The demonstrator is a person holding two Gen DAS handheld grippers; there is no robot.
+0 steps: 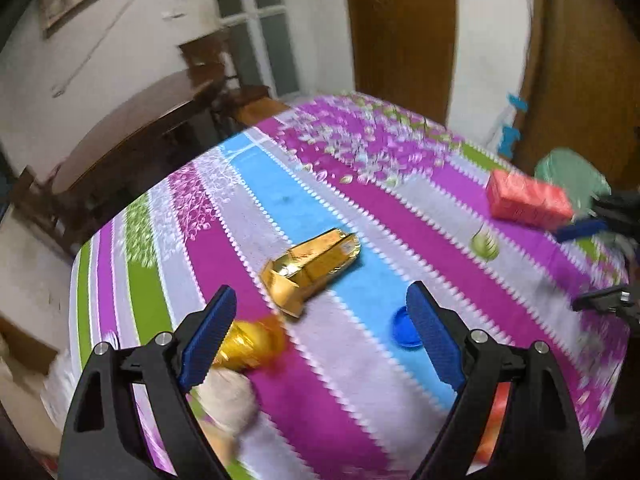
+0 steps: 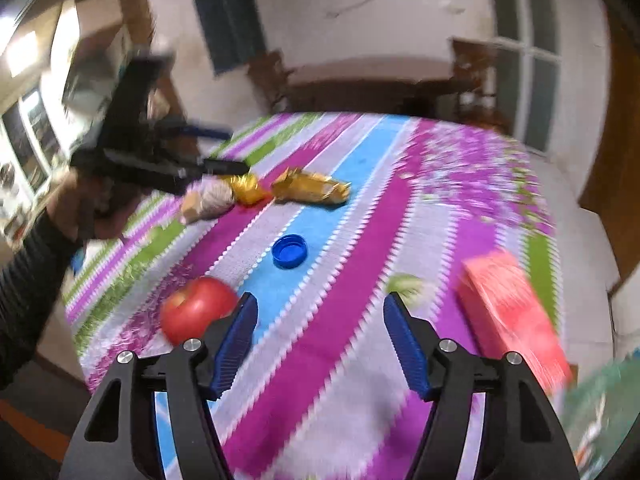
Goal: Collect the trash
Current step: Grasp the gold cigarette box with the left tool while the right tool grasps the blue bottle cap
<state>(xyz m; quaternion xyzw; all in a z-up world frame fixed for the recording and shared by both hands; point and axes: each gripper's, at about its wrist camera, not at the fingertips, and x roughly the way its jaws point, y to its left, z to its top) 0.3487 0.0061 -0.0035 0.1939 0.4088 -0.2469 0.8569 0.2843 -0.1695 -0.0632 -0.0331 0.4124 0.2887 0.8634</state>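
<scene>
On the striped tablecloth (image 1: 360,400) lie a flattened gold carton (image 1: 316,264), a crumpled gold wrapper (image 1: 252,344), a whitish crumpled ball (image 1: 228,396) and a blue bottle cap (image 1: 404,328). My left gripper (image 1: 320,290) hovers open just short of the gold carton, with nothing between its fingers. In the right wrist view the carton (image 2: 312,190), wrapper (image 2: 246,190), ball (image 2: 212,200) and cap (image 2: 289,251) lie ahead. My right gripper (image 2: 320,300) is open over bare cloth and holds nothing. The left gripper (image 2: 224,150) shows there, above the ball.
A red box (image 2: 512,320) lies right of the right gripper, a red round fruit (image 2: 196,308) at its left finger. A small green scrap (image 2: 406,284) and a green bag (image 2: 600,412) are nearby. A dark wooden table (image 1: 132,136) stands beyond the cloth's far edge.
</scene>
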